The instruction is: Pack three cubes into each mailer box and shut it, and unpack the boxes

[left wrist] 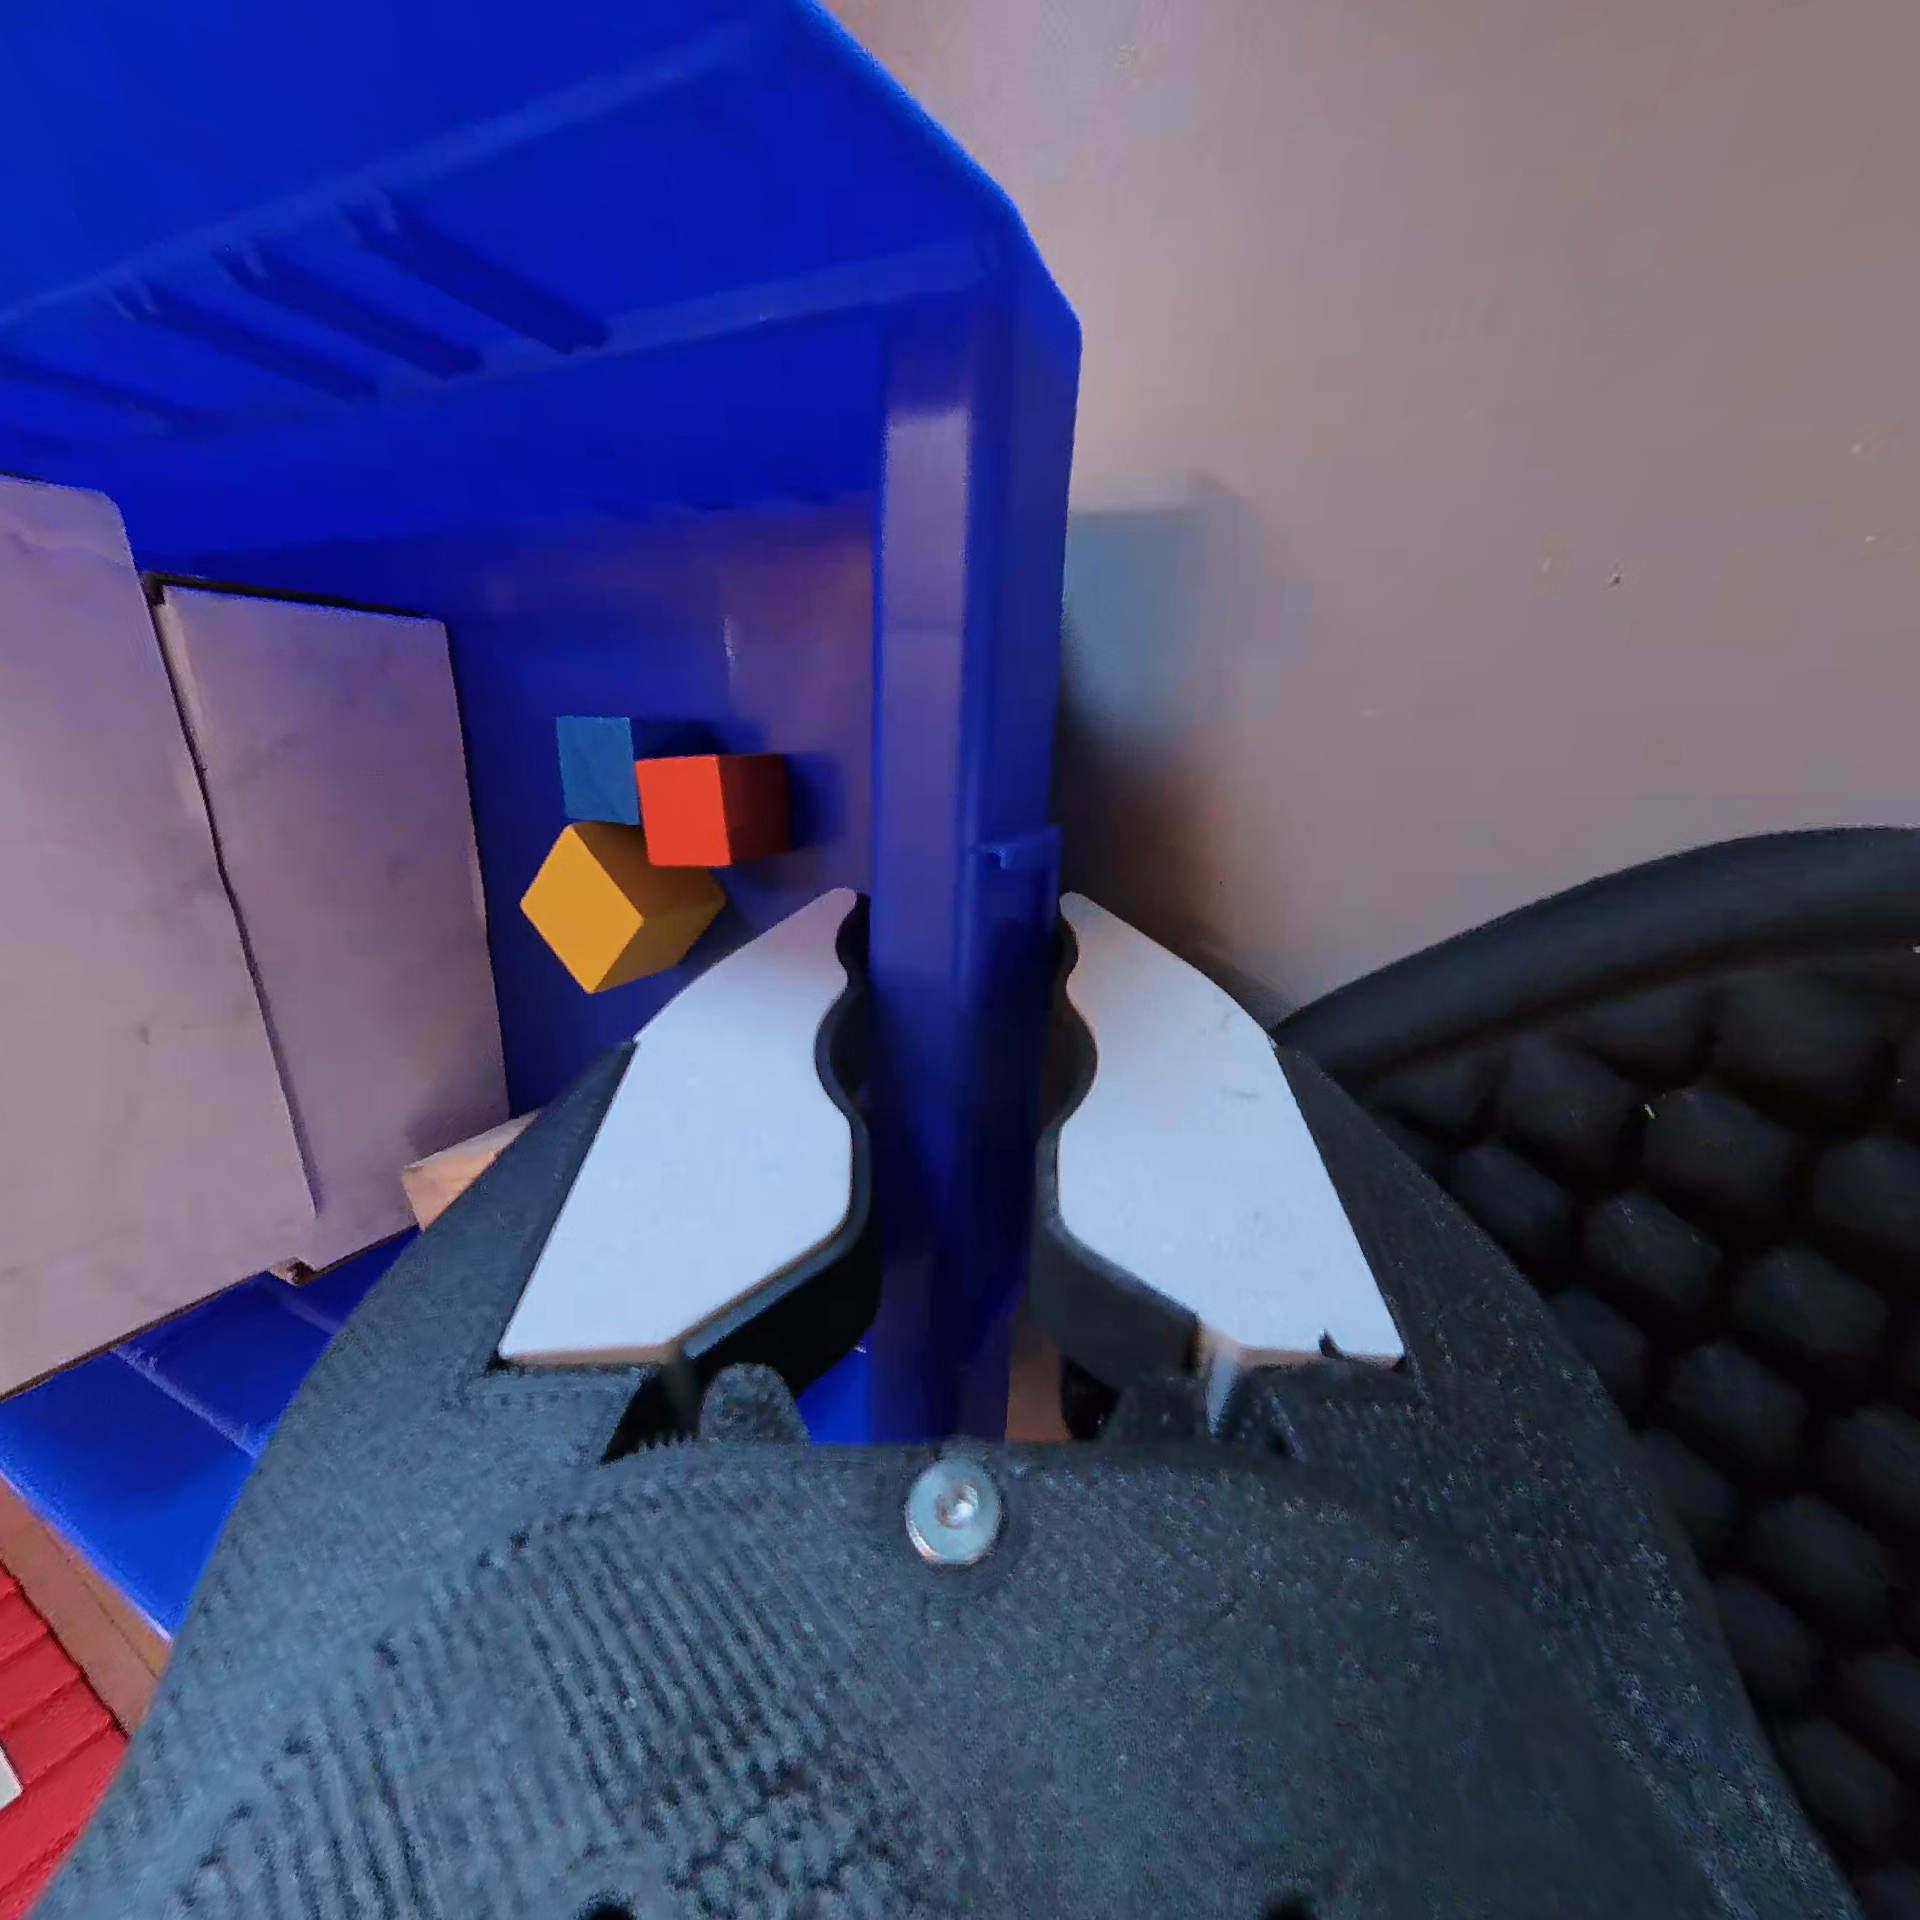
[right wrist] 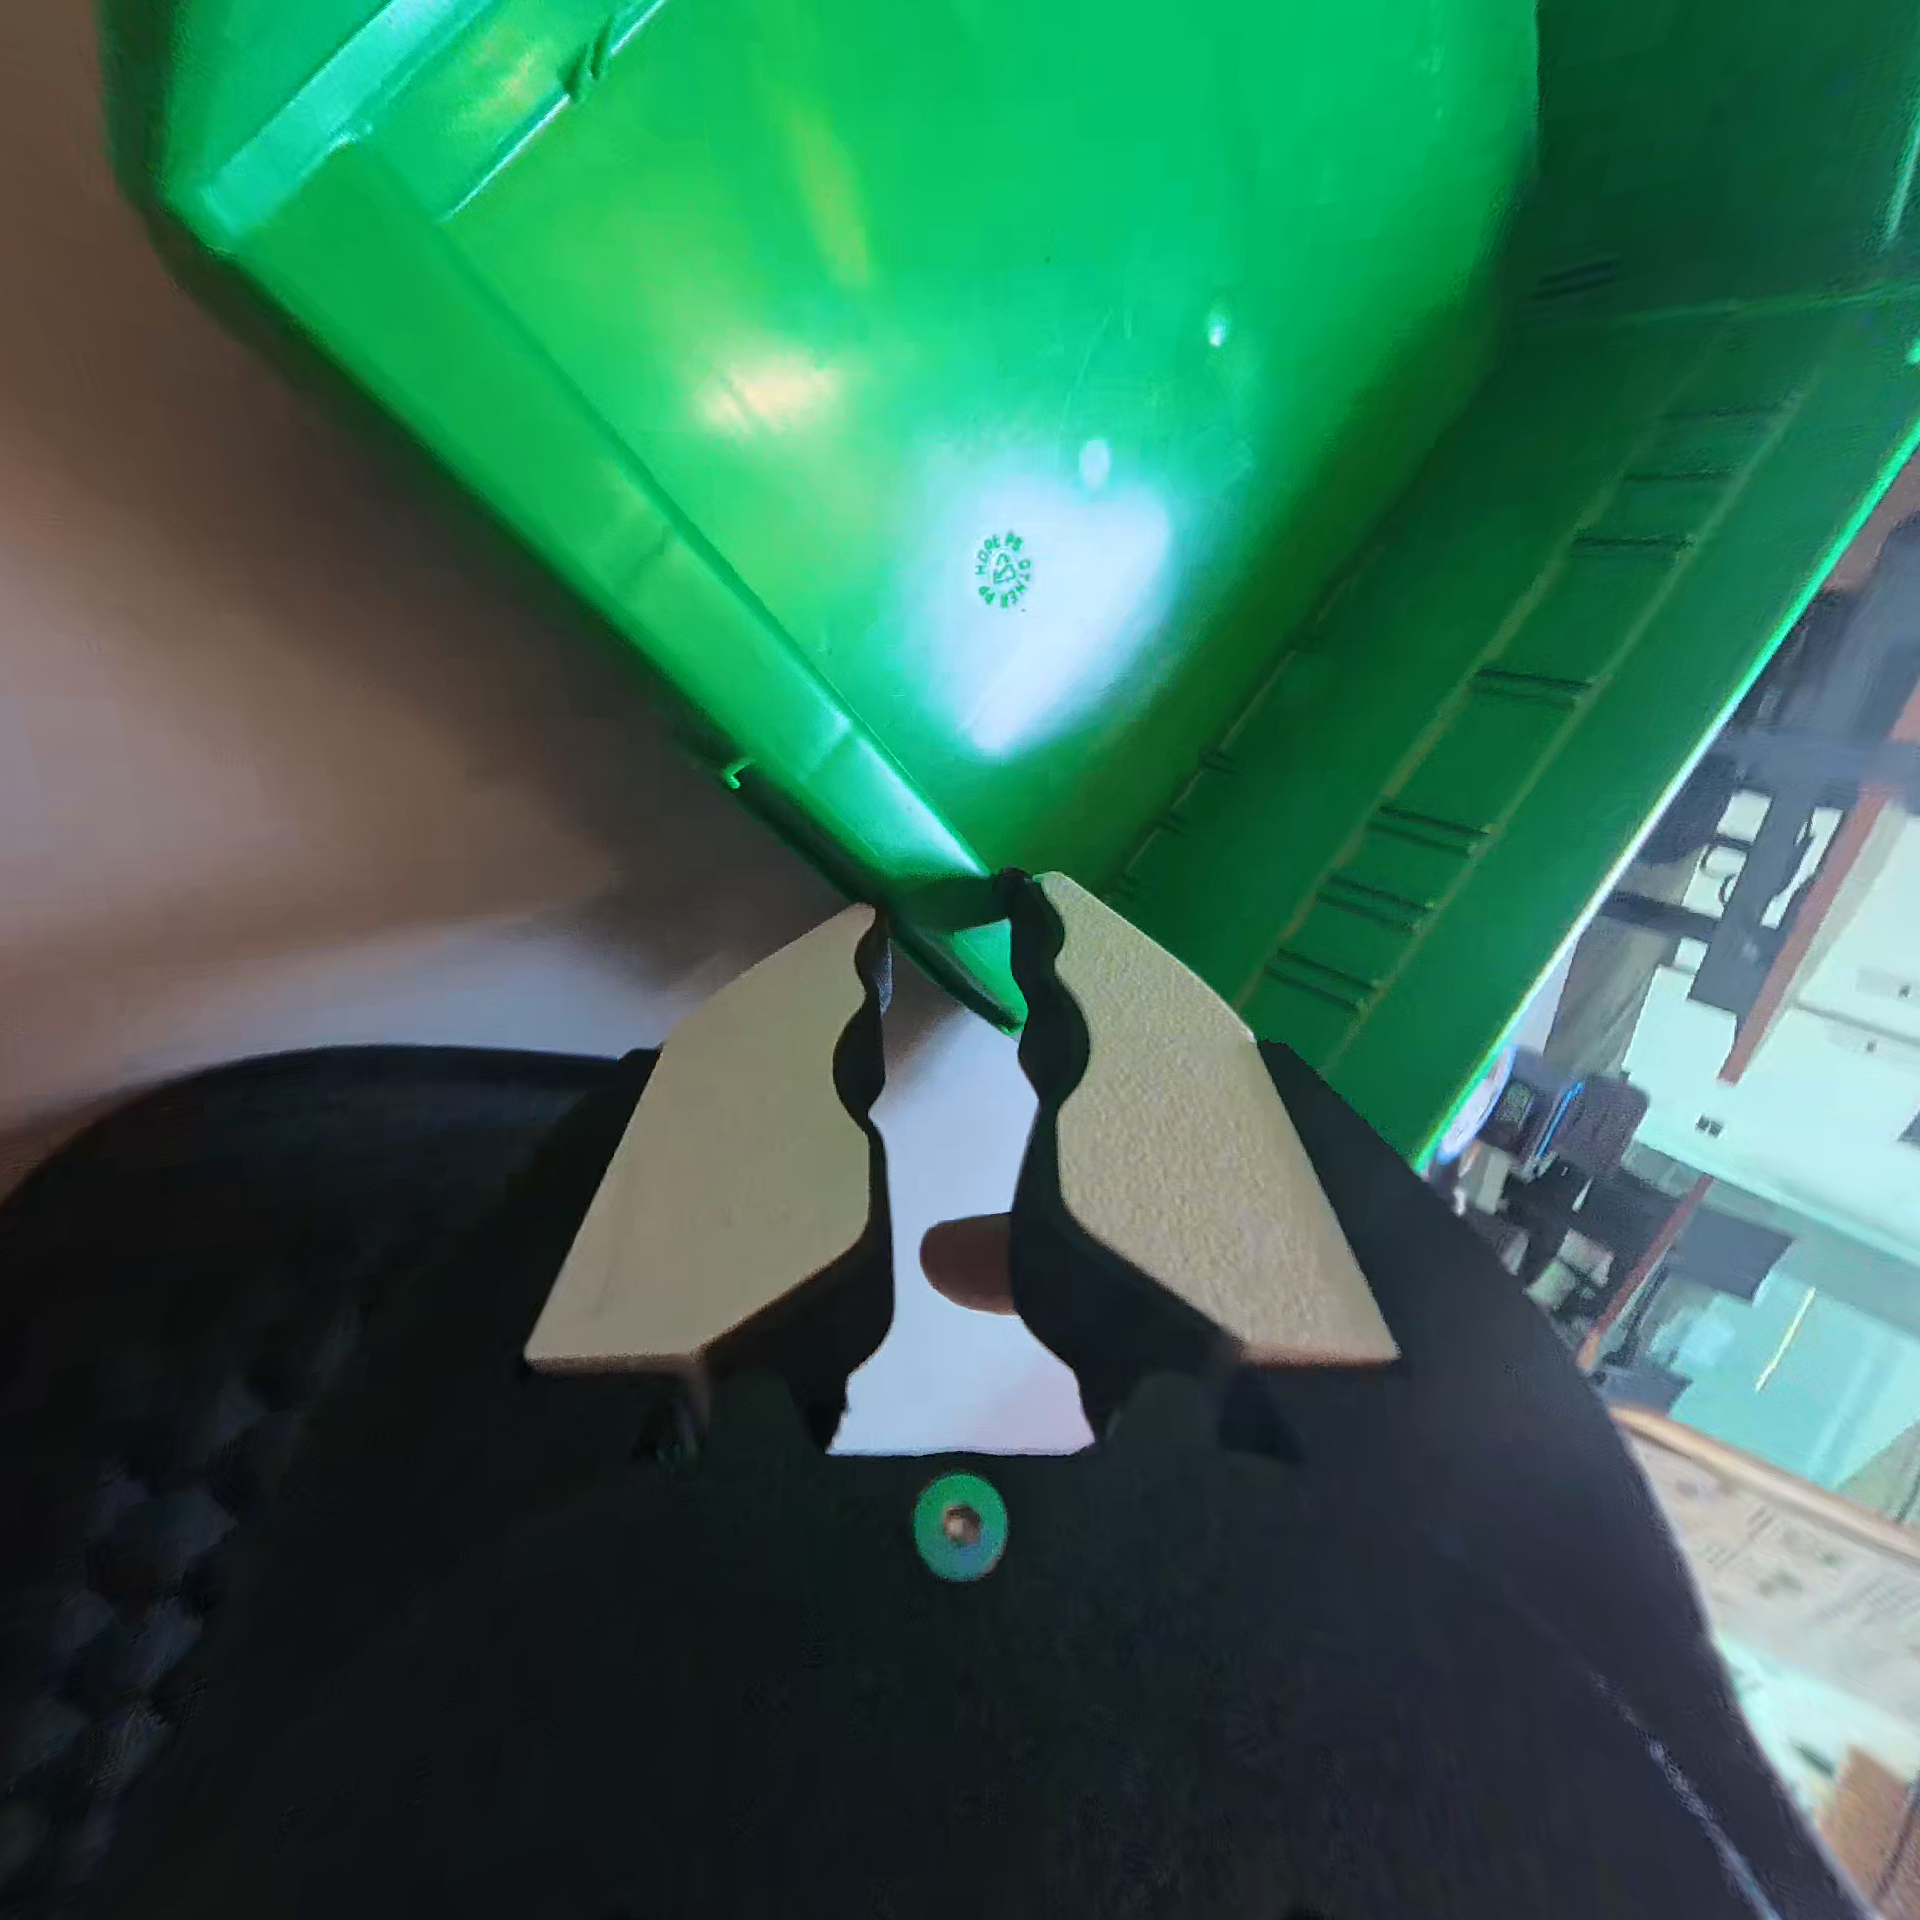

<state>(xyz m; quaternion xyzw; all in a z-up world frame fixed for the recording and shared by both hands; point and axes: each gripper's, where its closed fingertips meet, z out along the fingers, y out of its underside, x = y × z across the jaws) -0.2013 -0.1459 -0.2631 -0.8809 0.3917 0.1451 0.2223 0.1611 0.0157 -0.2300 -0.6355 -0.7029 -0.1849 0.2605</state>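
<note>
My left gripper (left wrist: 958, 902) is shut on the upright side wall of a blue bin (left wrist: 520, 260), one finger inside and one outside. Inside the bin, a blue cube (left wrist: 597, 769), a red cube (left wrist: 691, 810) and a yellow cube (left wrist: 592, 914) lie close together just left of my inner finger. Two flat cardboard mailer boxes (left wrist: 322, 883) lie side by side further left. My right gripper (right wrist: 951, 899) is shut on the corner rim of a green bin (right wrist: 935, 364), which is tilted and shows an empty inside.
A black mesh chair seat is at the right of the left wrist view (left wrist: 1662, 1143) and below my gripper in the right wrist view (right wrist: 260, 1455). A red ribbed object (left wrist: 42, 1704) is at the lower left. A beige wall (left wrist: 1455, 416) lies behind the blue bin. The gap from one gripper's tips to the other's is roughly 40 centimetres.
</note>
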